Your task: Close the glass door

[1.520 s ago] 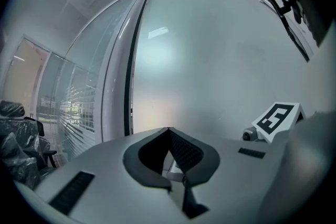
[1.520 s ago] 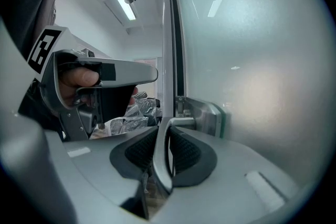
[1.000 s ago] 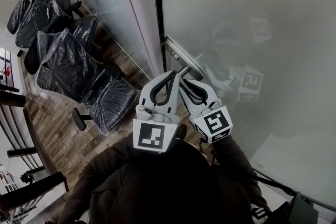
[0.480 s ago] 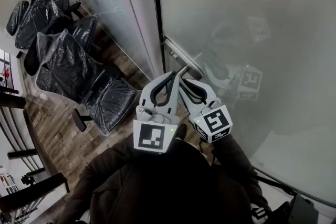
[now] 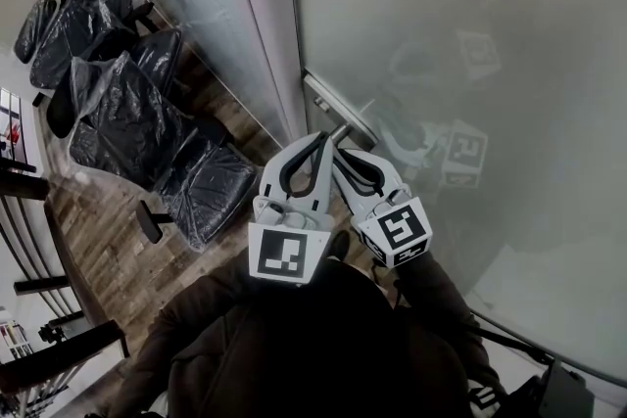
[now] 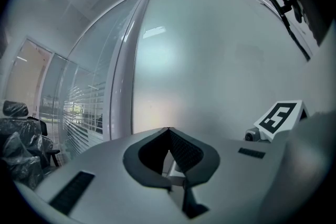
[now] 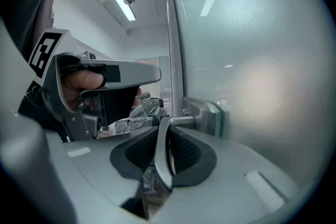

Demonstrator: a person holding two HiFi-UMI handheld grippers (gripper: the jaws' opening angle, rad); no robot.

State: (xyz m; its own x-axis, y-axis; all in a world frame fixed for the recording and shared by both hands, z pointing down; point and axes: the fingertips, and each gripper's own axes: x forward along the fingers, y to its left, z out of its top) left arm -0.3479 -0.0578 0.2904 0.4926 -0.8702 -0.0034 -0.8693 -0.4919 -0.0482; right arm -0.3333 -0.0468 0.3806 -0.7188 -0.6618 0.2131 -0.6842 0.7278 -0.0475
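The frosted glass door (image 5: pixel 470 34) fills the right of the head view. Its metal lever handle (image 5: pixel 343 128) sticks out from a plate (image 5: pixel 328 103) near the door's edge. My right gripper (image 5: pixel 340 150) is shut on the lever handle (image 7: pixel 161 152), which stands upright between the dark pads; the handle plate (image 7: pixel 207 115) sits just beyond. My left gripper (image 5: pixel 322 138) lies close beside it on the left, shut with nothing between its tips (image 6: pixel 168 130). The left gripper (image 7: pixel 105 78) also shows in the right gripper view, held by a hand.
A pale door frame post (image 5: pixel 260 24) stands left of the door's edge, with a glass partition (image 5: pixel 186 5) and blinds beyond it. Several office chairs wrapped in black plastic (image 5: pixel 118 103) stand on the wooden floor (image 5: pixel 108 250) at left.
The dark gap between the door's edge and the frame post has narrowed. Both grippers have stayed almost where they were, the right one still on the handle.
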